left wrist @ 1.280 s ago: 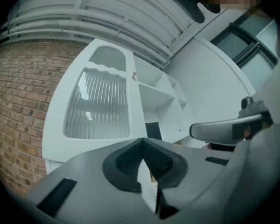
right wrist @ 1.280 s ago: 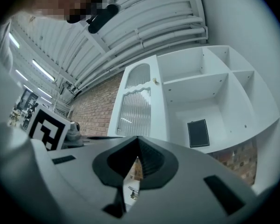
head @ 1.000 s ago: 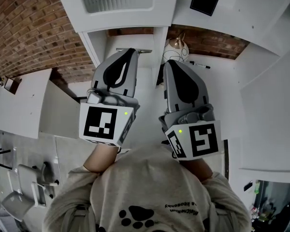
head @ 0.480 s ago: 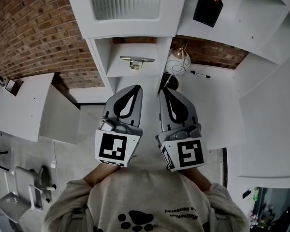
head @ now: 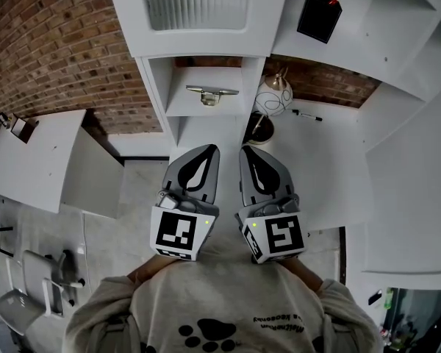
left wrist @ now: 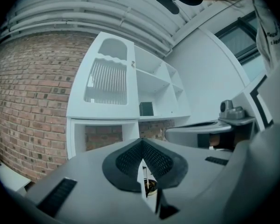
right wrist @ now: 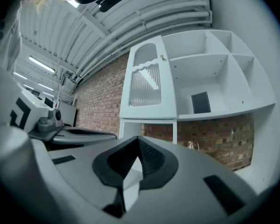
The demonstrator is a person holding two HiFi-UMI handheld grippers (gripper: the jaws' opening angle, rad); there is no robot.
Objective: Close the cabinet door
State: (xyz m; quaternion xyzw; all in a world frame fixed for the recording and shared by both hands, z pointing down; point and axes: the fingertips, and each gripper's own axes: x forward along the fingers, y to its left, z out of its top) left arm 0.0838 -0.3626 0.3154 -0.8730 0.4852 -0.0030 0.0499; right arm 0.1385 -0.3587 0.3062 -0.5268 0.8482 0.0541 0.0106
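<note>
The white cabinet's door [head: 195, 4], with a ribbed glass pane, lies flush with the cabinet front at the top of the head view. It also shows in the left gripper view as the door [left wrist: 107, 80] and in the right gripper view as the door [right wrist: 147, 84]. My left gripper [head: 212, 148] and right gripper [head: 244, 151] are held side by side close to my chest, well short of the cabinet. Both are shut with nothing between the jaws. The left gripper [left wrist: 141, 142] and the right gripper [right wrist: 137, 139] point level at the cabinet.
Open shelves to the right of the door hold a black box [head: 318, 15]. Below the door, a niche holds a metal object [head: 212, 94]; beside it stand a round vase [head: 273, 98] and a pen [head: 307, 115]. A white table [head: 29, 160] stands at the left by the brick wall.
Both grippers have drawn back from the cabinet toward my body and lower, and have come closer together. Both stayed shut.
</note>
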